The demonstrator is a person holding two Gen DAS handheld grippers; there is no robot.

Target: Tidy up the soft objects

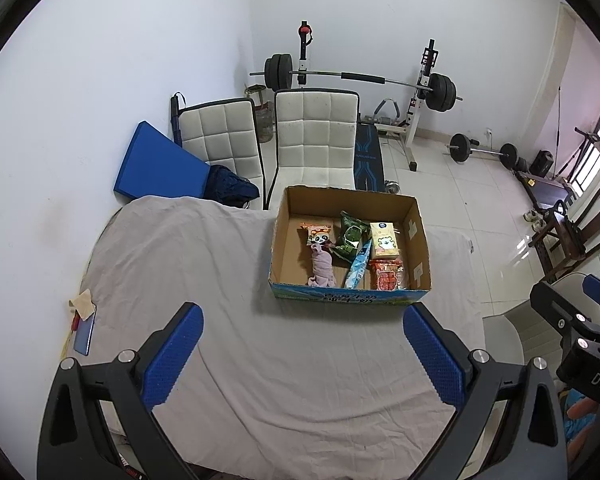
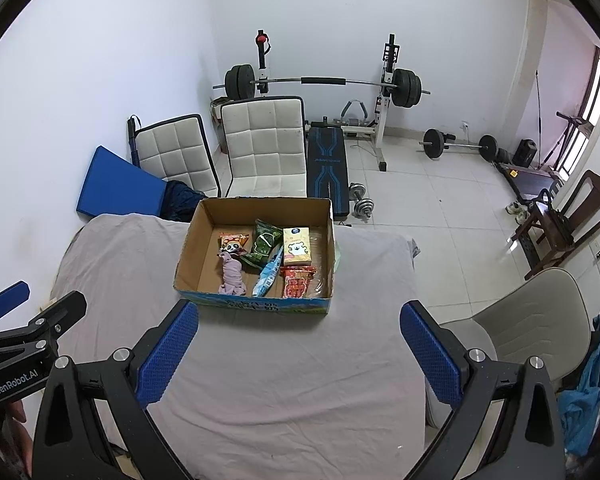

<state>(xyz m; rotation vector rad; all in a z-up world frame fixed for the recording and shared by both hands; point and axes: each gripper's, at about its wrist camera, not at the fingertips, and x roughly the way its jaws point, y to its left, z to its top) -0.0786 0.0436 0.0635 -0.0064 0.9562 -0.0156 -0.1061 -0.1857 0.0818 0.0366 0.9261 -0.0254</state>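
a white-walled room with a barbell rack [image 1: 356,80] and two quilted white chairs [image 1: 316,136] stands behind a table draped in a wrinkled grey cloth [image 1: 236,320]. at the far side of the cloth sits an open cardboard box [image 1: 350,246]. inside it lie a panda-print snack bag [image 1: 317,234], a green packet [image 1: 350,238], a yellow tissue pack [image 1: 384,242], a red packet [image 1: 387,276], a light blue wrapper [image 1: 358,266] and a bunched pink cloth [image 1: 321,268], all close together. the left gripper [image 1: 304,356] hovers above bare cloth, blue pads spread wide, holding nothing. the right gripper [image 2: 300,354] is likewise spread wide, nothing in it, on the near side of the box.
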